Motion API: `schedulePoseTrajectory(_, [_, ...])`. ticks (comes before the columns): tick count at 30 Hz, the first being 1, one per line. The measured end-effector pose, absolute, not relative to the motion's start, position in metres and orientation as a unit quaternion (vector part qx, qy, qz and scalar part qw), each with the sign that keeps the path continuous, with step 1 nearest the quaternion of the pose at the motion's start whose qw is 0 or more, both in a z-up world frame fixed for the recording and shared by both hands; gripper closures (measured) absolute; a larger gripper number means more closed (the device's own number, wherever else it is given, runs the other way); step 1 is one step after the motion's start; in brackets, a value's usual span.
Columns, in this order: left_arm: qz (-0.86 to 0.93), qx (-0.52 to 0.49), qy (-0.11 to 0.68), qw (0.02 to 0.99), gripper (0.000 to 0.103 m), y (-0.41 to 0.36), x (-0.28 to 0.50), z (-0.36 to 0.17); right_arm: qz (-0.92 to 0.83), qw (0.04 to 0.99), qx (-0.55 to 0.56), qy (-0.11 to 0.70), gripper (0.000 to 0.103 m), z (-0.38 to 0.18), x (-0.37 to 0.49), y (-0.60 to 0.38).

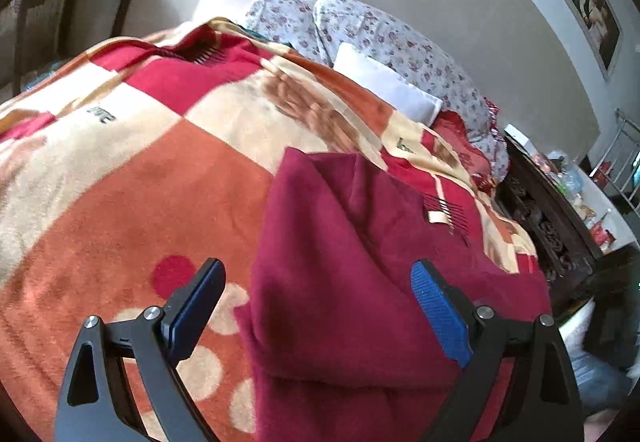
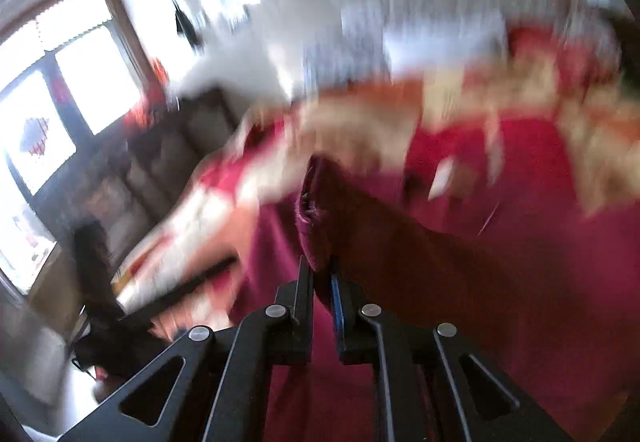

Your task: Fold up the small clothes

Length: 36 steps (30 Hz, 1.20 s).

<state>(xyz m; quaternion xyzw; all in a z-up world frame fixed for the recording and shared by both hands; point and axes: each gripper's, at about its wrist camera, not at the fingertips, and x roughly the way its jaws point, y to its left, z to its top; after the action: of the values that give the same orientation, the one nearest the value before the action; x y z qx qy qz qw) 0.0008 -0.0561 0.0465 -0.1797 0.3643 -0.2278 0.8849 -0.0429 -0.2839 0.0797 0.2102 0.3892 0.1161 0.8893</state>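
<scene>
A dark red garment point(image 1: 360, 242) lies partly folded on a checked orange, red and cream blanket point(image 1: 140, 182). My left gripper point(image 1: 318, 266) hovers just above the garment's near part. It is open, with wide-set blue pads point(image 1: 440, 314) and nothing between them. The right wrist view is badly blurred. There my right gripper point(image 2: 320, 266) is shut on a bunched edge of the dark red garment point(image 2: 440, 262), which rises from the jaws and drapes away to the right. The blanket point(image 2: 360, 122) shows behind it.
Floral pillows point(image 1: 380, 30) and a white pillow point(image 1: 384, 82) lie at the head of the bed. A dark carved side table point(image 1: 552, 218) with clutter stands to the right. A dark chair point(image 1: 60, 2) is at the far left. A bright window point(image 2: 60, 82) shows in the right wrist view.
</scene>
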Motion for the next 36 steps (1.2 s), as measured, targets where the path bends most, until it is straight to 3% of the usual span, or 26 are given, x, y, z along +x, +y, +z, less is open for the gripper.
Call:
schedulePoseTrajectory(1, [-0.235, -0.179, 0.367, 0.882, 0.01, -0.058, 0.001, 0.046, 0.117, 0.878, 0.227, 0.405, 0.059, 0.067, -0.042, -0.284])
schedulePoseTrajectory(3, [-0.243, -0.175, 0.369, 0.88, 0.01, -0.063, -0.001, 0.045, 0.117, 0.878, 0.259, 0.384, 0.053, 0.062, -0.056, -0.291])
schedulePoseTrajectory(5, [-0.254, -0.164, 0.37, 0.878, 0.01, -0.072, -0.005, 0.044, 0.101, 0.892, 0.27, 0.349, 0.035, 0.071, -0.082, -0.301])
schedulePoseTrajectory(7, [-0.266, -0.147, 0.375, 0.876, 0.01, -0.083, -0.008, 0.043, 0.086, 0.903, 0.275, 0.32, 0.03, 0.077, -0.104, -0.307])
schedulePoseTrajectory(15, [-0.274, -0.095, 0.403, 0.868, 0.01, -0.117, -0.01, 0.03, 0.063, 0.904, 0.3, 0.299, 0.03, 0.094, -0.127, -0.334])
schedulePoseTrajectory(18, [-0.28, -0.089, 0.409, 0.864, 0.026, -0.125, -0.009, 0.027, 0.059, 0.902, 0.313, 0.291, 0.029, 0.096, -0.138, -0.343])
schedulePoseTrajectory(20, [-0.287, -0.076, 0.42, 0.858, 0.051, -0.132, -0.008, 0.024, 0.056, 0.9, 0.323, 0.287, 0.028, 0.096, -0.144, -0.349])
schedulePoseTrajectory(24, [-0.294, -0.068, 0.419, 0.856, 0.072, -0.14, -0.009, 0.022, 0.053, 0.896, 0.338, 0.284, 0.027, 0.094, -0.154, -0.357])
schedulePoseTrajectory(26, [-0.287, -0.068, 0.411, 0.863, 0.092, -0.139, -0.011, 0.025, 0.05, 0.893, 0.344, 0.285, 0.027, 0.093, -0.157, -0.36])
schedulePoseTrajectory(31, [-0.317, -0.134, 0.39, 0.854, 0.095, -0.112, -0.016, 0.051, 0.027, 0.903, 0.337, 0.264, 0.027, 0.11, -0.177, -0.372])
schedulePoseTrajectory(36, [-0.266, -0.127, 0.298, 0.908, 0.095, -0.072, -0.032, 0.1, -0.043, 0.915, 0.325, 0.234, 0.025, 0.135, -0.204, -0.401])
